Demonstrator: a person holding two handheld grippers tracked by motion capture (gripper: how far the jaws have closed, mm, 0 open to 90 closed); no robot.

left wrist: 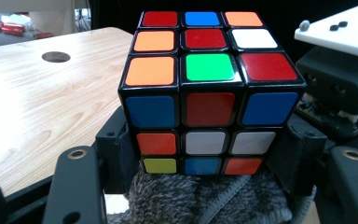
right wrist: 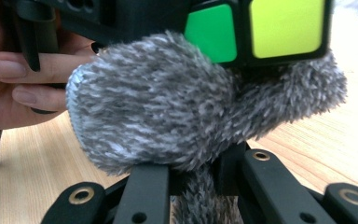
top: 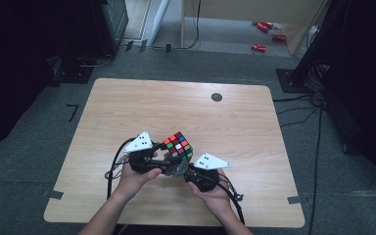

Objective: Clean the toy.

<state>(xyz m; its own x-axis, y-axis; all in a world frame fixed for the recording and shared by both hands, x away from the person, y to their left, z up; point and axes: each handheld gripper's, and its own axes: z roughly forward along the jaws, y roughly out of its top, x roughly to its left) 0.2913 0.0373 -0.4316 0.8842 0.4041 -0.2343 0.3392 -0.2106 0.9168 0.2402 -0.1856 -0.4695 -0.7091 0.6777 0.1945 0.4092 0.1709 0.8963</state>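
Left gripper view puts it right up close: the left gripper has its jaws clamped on the lower sides of the cube, one black jaw against each flank, so the cube sits straight ahead of the tool, upright and scrambled. Just under the cube, between the jaws, there's a fuzzy grey cloth bunched up against its bottom face. Off to the tool's right is the other gripper's white plate.

From the right gripper view, the right gripper is pinched narrow on that cloth, with a tail of it hanging down between the jaws. The wad is pressed up against the cube's underside, just past the jaw tips. Fingers of the other hand show beyond it on the left.

High view shows both tools meeting over the near half of the table, cube held up between them, clear of the wood.

Handling, my guess: the cube is hard, light plastic with glossy stickers, so kinda slippery, and its layers can twist if squeezed off-centre. Gripping flat on two opposite faces, like the left one does, seems the safest hold. The cloth is soft and floppy, grabs anywhere, but it'll slide on the cube rather than push it.
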